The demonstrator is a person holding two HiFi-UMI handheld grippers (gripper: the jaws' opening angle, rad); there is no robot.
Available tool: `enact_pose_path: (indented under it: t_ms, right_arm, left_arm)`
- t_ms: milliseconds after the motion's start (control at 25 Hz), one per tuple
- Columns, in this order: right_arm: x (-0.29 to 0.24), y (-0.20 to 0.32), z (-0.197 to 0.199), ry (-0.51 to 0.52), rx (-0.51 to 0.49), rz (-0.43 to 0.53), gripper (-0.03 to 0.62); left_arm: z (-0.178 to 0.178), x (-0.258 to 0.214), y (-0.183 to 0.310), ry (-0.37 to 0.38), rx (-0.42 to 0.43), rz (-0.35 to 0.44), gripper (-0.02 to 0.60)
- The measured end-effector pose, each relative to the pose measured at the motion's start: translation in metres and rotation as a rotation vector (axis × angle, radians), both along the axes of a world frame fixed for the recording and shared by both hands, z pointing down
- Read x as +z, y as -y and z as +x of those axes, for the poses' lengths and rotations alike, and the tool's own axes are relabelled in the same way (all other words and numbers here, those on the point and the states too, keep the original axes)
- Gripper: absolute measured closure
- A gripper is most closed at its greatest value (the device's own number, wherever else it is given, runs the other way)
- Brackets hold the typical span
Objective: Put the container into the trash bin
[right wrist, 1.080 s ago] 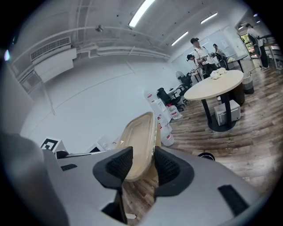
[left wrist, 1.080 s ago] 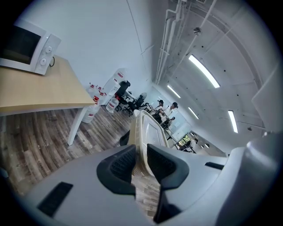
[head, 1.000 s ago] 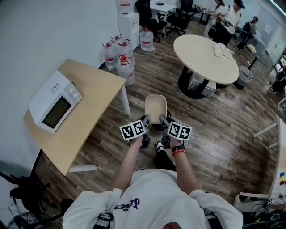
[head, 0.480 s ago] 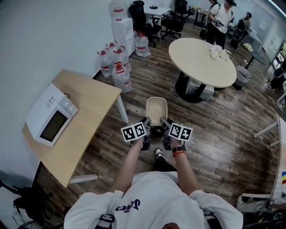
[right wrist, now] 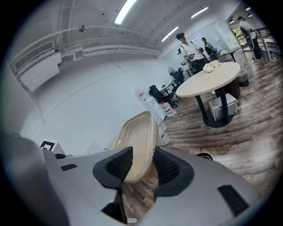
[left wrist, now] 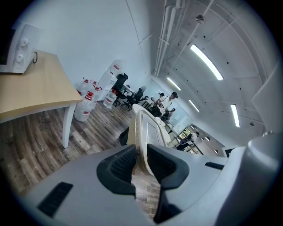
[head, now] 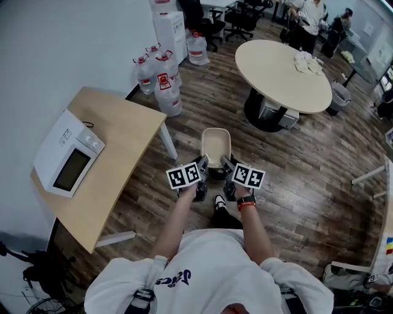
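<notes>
Left jaws: narrow gap; my left gripper (left wrist: 141, 161) has its pads pressed on the thin near-left rim of the container (left wrist: 148, 128).
Right jaws: wider gap; my right gripper (right wrist: 143, 165) clamps the container's near-right side, with both pads on it.
Container: beige, shallow, with rounded corners. I hold it off the floor between both grippers, long side pointing away from me, roughly level in the head view (head: 215, 144).
Trash bin: black, on the wood floor (head: 216, 174), just below the container's near end. It is mostly hidden by the container and my grippers.
Desk: light wood, near left (head: 123, 132).
Microwave: white, on the desk's left part (head: 66, 154).
Water jugs: a cluster by the wall, past the desk (head: 161, 76).
Round table: pale top on a dark pedestal, far right (head: 282, 67), well apart from the bin.
People: standing at the far end (head: 310, 15), too small for detail.
</notes>
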State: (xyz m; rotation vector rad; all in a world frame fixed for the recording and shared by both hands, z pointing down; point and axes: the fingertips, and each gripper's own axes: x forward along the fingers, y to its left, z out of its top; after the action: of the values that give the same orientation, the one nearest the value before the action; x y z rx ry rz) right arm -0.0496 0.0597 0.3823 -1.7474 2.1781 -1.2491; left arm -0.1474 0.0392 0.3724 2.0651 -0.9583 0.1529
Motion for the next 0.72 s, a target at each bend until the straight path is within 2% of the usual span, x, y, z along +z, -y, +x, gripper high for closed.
enact_pose_path:
  t_ms: [440,720]
  right_arm:
    - [0.033,0.038,0.046,0.035,0.059,-0.063,0.428]
    - [0.074,0.047,0.068,0.061,0.067,-0.157,0.428]
  left_arm:
    - [0.047,0.032,0.039,0.040,0.071,-0.063,0.486]
    - [0.071,0.070,0.055,0.063,0.076,-0.138,0.486]
